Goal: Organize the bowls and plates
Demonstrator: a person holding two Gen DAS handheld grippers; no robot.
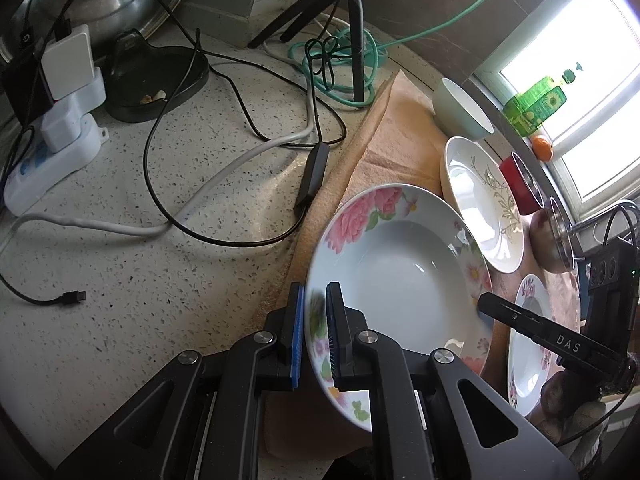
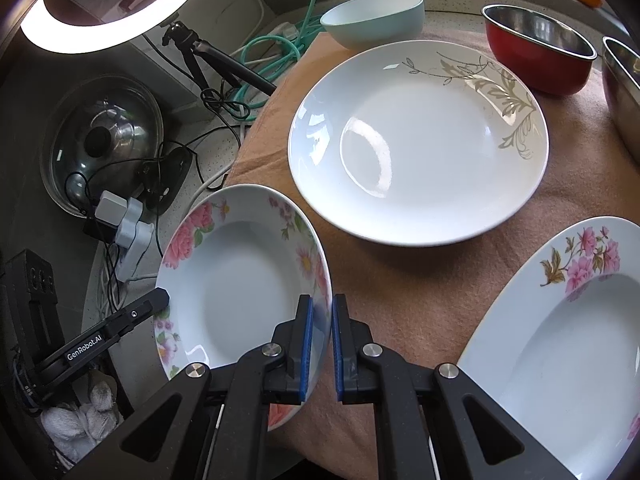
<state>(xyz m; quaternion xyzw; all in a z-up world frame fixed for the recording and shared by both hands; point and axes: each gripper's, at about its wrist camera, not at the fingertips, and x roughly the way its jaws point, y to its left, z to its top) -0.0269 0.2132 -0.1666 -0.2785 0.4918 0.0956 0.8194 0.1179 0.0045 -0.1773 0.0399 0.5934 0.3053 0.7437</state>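
Note:
A deep plate with pink roses point(image 1: 400, 276) is held tilted between both grippers, above the peach cloth's left edge. My left gripper point(image 1: 316, 332) is shut on its left rim. My right gripper point(image 2: 321, 340) is shut on its right rim; the same plate shows in the right wrist view point(image 2: 240, 280). A white plate with a gold leaf pattern point(image 2: 416, 144) lies flat on the cloth beyond it. A second pink-flowered deep plate point(image 2: 560, 340) lies at the right. A pale green bowl point(image 2: 374, 18), a red steel bowl point(image 2: 540, 52) and a dark steel bowl point(image 2: 624, 96) stand at the back.
The peach cloth point(image 2: 420, 288) covers the right counter. On the speckled counter point(image 1: 140, 280) at the left lie cables, a white power strip point(image 1: 52, 160), a black dish point(image 1: 156, 76) and a ring-light tripod point(image 1: 358, 48). A glass pot lid point(image 2: 104, 152) leans at the wall. A window ledge holds a green bottle point(image 1: 532, 108).

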